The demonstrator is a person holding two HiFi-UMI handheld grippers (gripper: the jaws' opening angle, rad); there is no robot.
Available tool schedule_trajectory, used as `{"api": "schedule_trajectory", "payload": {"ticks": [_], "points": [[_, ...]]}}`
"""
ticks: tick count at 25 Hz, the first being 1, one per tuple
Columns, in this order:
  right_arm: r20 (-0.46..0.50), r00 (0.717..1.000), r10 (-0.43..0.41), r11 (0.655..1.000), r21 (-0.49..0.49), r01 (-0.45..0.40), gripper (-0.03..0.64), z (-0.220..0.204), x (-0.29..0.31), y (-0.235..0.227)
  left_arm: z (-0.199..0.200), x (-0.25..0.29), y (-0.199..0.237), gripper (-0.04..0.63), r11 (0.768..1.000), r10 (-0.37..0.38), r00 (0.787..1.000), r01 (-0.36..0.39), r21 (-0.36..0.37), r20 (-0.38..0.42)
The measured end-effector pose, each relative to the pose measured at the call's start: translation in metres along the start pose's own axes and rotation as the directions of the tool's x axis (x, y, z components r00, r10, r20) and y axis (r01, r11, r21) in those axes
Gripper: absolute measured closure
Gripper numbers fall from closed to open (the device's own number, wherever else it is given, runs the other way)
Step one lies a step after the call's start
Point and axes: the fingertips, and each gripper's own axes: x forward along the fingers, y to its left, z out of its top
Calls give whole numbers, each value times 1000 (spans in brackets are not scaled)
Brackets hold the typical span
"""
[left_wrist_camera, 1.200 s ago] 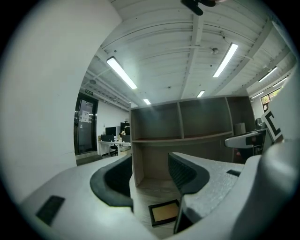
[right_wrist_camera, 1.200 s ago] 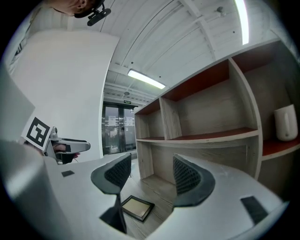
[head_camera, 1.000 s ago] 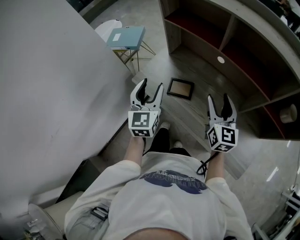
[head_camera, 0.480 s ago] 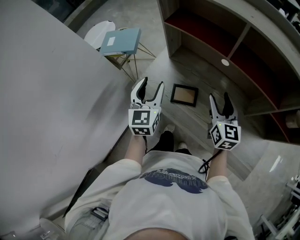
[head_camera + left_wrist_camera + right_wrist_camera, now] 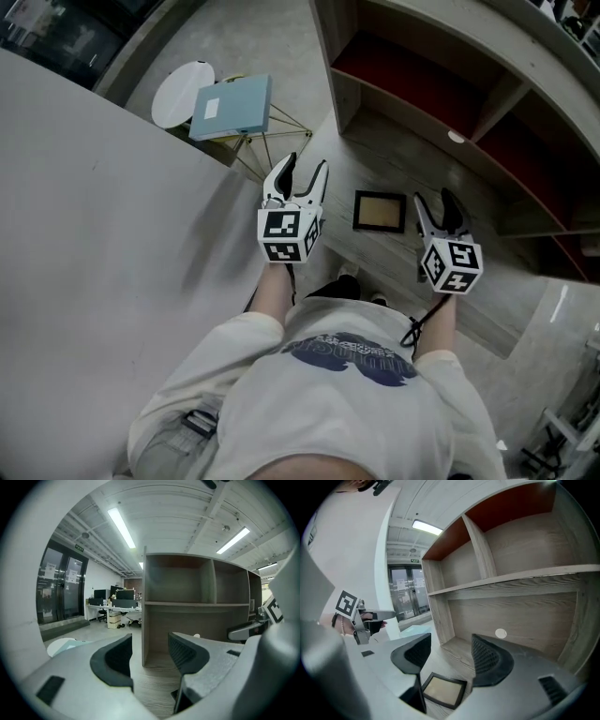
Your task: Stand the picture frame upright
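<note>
A dark-framed picture frame (image 5: 380, 211) lies flat on the wooden floor in front of the shelf unit, between my two grippers in the head view. In the right gripper view the frame (image 5: 443, 690) lies below the jaws, face up. My left gripper (image 5: 300, 174) is held open in the air to the frame's left, with nothing between its jaws. My right gripper (image 5: 434, 204) is open too, just right of the frame and above it. In the left gripper view the open left gripper (image 5: 150, 654) points at the shelf unit, and the frame is not seen there.
A large wooden shelf unit (image 5: 441, 103) with red back panels stands ahead; a small white disc (image 5: 457, 137) lies on its lowest shelf. A white wall (image 5: 103, 272) fills the left. A round white table (image 5: 178, 94) and a light blue board (image 5: 232, 107) on a wire stand are at upper left.
The view has shifted forward: the frame now sits lower in view, directly between the grippers. Both grippers stay open and empty.
</note>
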Motion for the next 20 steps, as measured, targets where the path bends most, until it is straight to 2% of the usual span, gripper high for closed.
{"api": "schedule_trajectory", "payload": {"ticks": [5,10,13,17,20], "points": [[-45,998,-48,999,-14,48,356,-7,20,-4,-20,27,7,373,998,-56,997,55,-28,-55],[-108,992,-61,998,-27,59,356,-27,38,-12,-56,44,2,373,993,-103,986,94,-67,-133],[-149,988,-30,999,-27,27,356,-44,46,-12,-84,48,-3,373,991,-110,976,92,-101,-190],[-229,973,25,1000,2,-25,356,-74,56,-11,-124,54,-10,373,979,-122,956,72,-189,-267],[-295,955,31,999,4,-31,356,-97,62,-17,-150,56,-23,373,977,-137,936,73,-202,-325]]}}
